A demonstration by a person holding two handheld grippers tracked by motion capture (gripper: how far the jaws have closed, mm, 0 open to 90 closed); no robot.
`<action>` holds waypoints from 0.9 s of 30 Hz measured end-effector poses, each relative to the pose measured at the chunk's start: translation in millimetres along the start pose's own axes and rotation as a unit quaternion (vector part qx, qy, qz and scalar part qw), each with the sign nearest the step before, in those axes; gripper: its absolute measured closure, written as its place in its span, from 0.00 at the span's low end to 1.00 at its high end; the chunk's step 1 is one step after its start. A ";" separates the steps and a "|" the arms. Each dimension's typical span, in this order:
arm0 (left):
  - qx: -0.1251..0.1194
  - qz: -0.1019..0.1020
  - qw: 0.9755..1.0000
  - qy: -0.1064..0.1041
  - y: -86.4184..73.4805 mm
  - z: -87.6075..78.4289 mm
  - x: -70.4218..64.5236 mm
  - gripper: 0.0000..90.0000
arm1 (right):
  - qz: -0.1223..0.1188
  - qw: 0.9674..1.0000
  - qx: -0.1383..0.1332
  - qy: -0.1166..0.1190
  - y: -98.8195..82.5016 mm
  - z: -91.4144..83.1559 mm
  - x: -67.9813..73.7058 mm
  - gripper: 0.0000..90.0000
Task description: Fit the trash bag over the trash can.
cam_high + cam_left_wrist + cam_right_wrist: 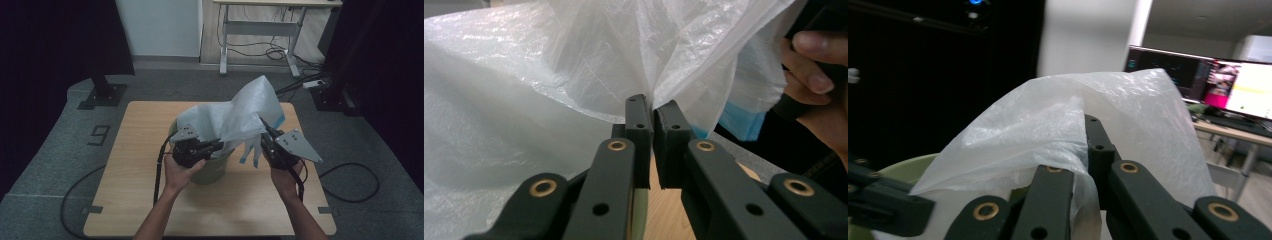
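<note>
A thin white plastic bag (240, 112) with blue ties rises out of a pale green bin (210, 172) at the middle of the wooden table (145, 150). My left gripper (216, 146) is at the bin's rim, its jaws pinched on a fold of the bag (524, 75); the gripper's tips (653, 107) meet on the film. My right gripper (263, 126) is held higher at the right, shut on another part of the bag (1048, 120), which drapes over its left finger (1053, 190). The gripper (1084, 131) lifts the film into a peak.
A white-legged desk (260, 30) stands at the back, with cables (350, 185) on the grey floor. Dark stands (102, 90) flank the table. The other hand (809, 75) is close at the right of the left gripper view. Lit monitors (1198, 80) lie behind.
</note>
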State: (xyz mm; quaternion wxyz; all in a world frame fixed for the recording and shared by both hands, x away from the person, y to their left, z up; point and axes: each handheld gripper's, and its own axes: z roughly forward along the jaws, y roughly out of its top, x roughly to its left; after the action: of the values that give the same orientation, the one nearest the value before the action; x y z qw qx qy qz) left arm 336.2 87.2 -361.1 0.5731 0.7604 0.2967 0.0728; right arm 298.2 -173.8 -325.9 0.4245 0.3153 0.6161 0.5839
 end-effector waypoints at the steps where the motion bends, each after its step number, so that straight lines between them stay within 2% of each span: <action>1: -0.001 -0.001 1.000 0.004 -0.6 -0.4 1.0 0.93 | 0.000 1.000 0.000 0.000 0.0 0.0 0.0 0.98; 2: -0.007 -0.004 1.000 0.008 -1.4 -1.2 2.7 0.86 | -0.003 1.000 0.007 0.010 -0.6 4.3 3.3 0.98; 3: -0.007 -0.004 1.000 0.008 -1.4 -1.2 2.7 0.80 | -0.003 1.000 0.007 0.010 -0.6 4.3 3.3 0.98; 4: -0.009 -0.003 1.000 0.012 -1.4 -1.4 3.1 0.80 | -0.003 1.000 0.012 0.013 -1.6 6.5 4.6 0.98; 5: -0.009 0.000 1.000 0.015 -1.4 -1.5 3.1 0.73 | -0.002 1.000 0.017 0.018 -2.9 8.8 5.7 0.98; 6: -0.009 0.008 1.000 0.025 -1.3 -1.7 1.7 0.57 | 0.000 0.999 0.029 0.025 -6.1 13.5 7.4 0.98; 9: -0.007 0.013 0.999 0.029 -0.6 -1.6 0.2 0.43 | 0.002 0.999 0.041 0.033 -9.6 18.0 8.6 0.98; 12: -0.012 0.019 0.999 0.038 1.2 -3.1 -0.9 0.40 | 0.000 0.997 0.059 0.045 -15.6 23.6 12.7 0.98; 16: -0.017 0.019 0.999 0.042 3.2 -4.8 -0.9 0.40 | -0.004 0.997 0.068 0.047 -19.0 26.0 13.4 0.98; 21: -0.013 0.025 0.999 0.046 7.0 -0.7 -2.3 0.46 | -0.005 0.995 0.082 0.054 -22.7 28.6 14.5 0.98; 22: -0.011 0.026 0.999 0.043 7.8 1.2 -3.1 0.50 | -0.001 0.995 0.083 0.060 -22.7 29.2 15.3 0.98; 23: -0.009 0.028 0.999 0.039 8.4 3.5 -4.4 0.50 | 0.004 0.995 0.083 0.064 -22.5 29.8 15.2 0.98; 25: 0.001 0.043 0.999 0.033 8.6 8.2 -9.8 0.48 | 0.011 0.994 0.086 0.066 -21.8 30.5 14.2 0.98; 27: 0.004 0.046 0.998 0.033 8.4 8.7 -10.7 0.45 | 0.016 0.994 0.088 0.064 -21.2 30.6 11.8 0.98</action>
State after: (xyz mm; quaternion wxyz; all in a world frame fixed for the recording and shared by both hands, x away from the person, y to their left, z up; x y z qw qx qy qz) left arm 334.5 72.9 -353.9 0.5563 0.7724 0.2805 0.1231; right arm 322.5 -152.1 -347.4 0.3447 0.3233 0.6859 0.5533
